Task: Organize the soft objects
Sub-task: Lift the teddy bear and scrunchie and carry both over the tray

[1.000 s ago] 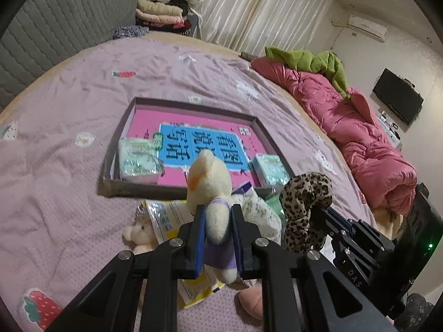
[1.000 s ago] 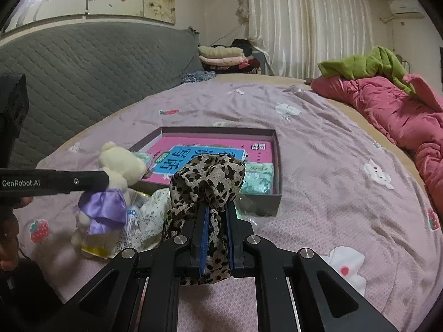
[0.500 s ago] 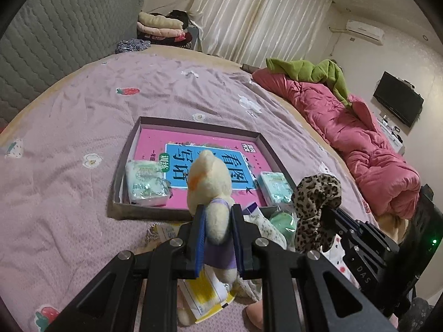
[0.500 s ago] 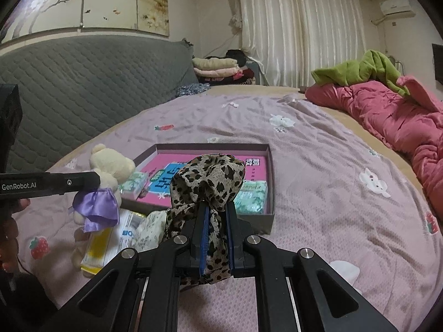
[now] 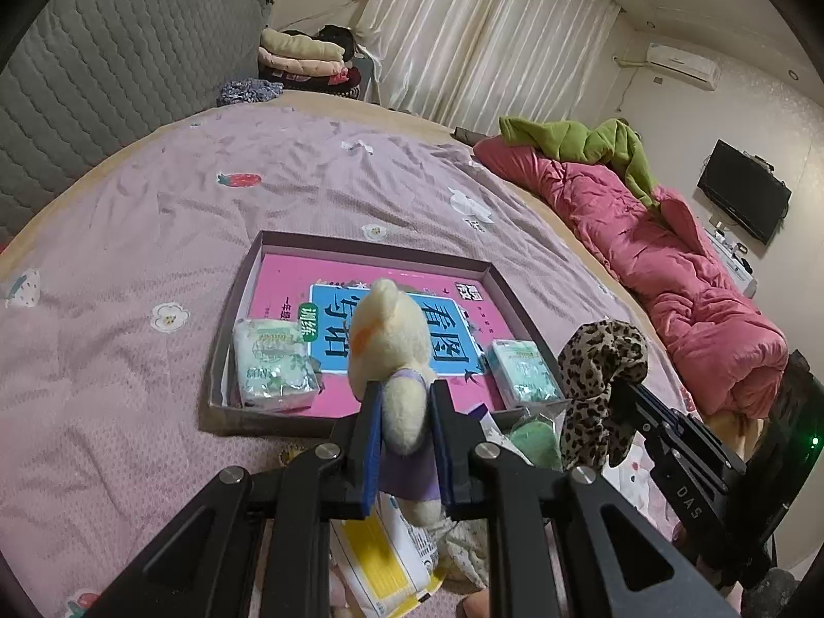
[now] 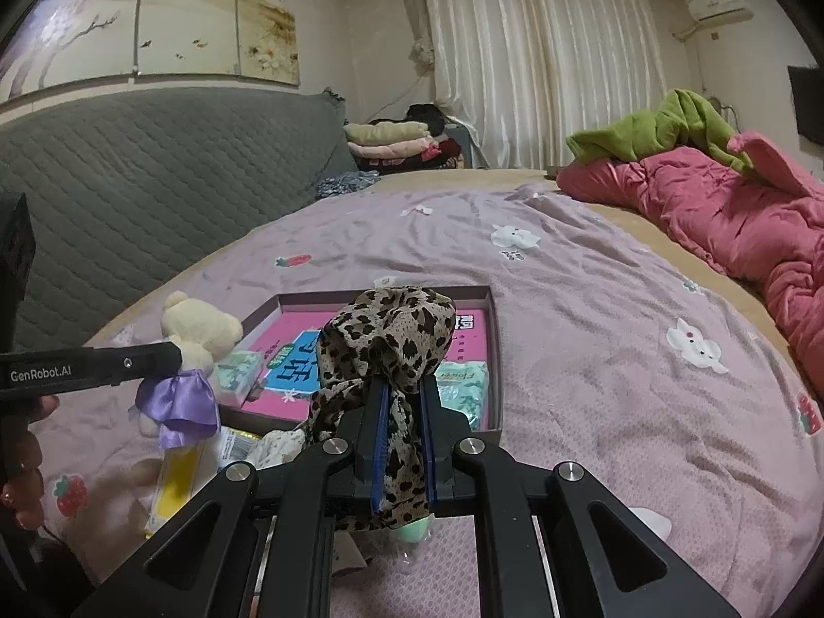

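Note:
My left gripper (image 5: 407,401) is shut on a cream teddy bear (image 5: 391,340) in a purple dress and holds it above the bed, just before a shallow box (image 5: 371,252). The bear also shows in the right wrist view (image 6: 198,327). My right gripper (image 6: 401,396) is shut on a leopard-print cloth (image 6: 389,335), held up to the right of the bear; it also shows in the left wrist view (image 5: 600,365). The box (image 6: 492,340) holds a pink book (image 5: 391,319) and two tissue packs (image 5: 273,365) (image 5: 520,371).
Under the grippers lie a yellow-and-white packet (image 5: 386,561), a floral cloth (image 6: 278,445) and a green item (image 5: 533,438). A pink quilt (image 5: 685,278) with a green garment (image 5: 582,139) fills the bed's right side. A grey headboard (image 6: 154,175) and folded clothes (image 5: 304,56) stand behind.
Both grippers have risen and drawn back with the bear and the leopard cloth still in them. The packets and a second small plush have dropped lower in view.

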A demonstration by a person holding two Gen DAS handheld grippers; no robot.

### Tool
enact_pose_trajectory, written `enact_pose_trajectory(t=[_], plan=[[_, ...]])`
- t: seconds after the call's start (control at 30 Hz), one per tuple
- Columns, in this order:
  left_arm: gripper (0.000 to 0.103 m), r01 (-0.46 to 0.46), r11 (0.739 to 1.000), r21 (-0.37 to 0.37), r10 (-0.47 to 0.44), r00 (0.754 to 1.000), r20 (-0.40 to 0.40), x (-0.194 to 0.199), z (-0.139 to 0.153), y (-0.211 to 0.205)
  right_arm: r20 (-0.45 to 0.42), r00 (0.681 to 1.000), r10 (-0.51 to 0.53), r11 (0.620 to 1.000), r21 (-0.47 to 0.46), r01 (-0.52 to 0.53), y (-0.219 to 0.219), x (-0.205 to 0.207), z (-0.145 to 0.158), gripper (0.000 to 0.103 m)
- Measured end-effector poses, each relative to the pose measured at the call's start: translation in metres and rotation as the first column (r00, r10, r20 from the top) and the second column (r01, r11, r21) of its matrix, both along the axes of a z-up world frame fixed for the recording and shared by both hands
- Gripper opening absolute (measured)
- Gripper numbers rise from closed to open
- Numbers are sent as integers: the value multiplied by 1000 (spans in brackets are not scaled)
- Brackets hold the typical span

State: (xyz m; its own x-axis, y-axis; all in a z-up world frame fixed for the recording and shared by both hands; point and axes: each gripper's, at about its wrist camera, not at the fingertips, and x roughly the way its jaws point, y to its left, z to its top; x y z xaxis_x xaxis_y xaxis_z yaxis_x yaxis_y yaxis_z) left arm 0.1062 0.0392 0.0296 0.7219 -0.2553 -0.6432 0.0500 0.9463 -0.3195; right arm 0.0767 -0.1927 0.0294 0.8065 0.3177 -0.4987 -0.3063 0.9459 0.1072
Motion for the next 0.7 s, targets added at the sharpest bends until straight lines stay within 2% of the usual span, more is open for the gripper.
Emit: enact_pose_trajectory(t=[0.7], plan=[[18, -41, 998, 40, 41, 999, 15, 27, -14, 2, -7, 1000, -4, 999, 41, 4, -1, 24, -7, 11]])
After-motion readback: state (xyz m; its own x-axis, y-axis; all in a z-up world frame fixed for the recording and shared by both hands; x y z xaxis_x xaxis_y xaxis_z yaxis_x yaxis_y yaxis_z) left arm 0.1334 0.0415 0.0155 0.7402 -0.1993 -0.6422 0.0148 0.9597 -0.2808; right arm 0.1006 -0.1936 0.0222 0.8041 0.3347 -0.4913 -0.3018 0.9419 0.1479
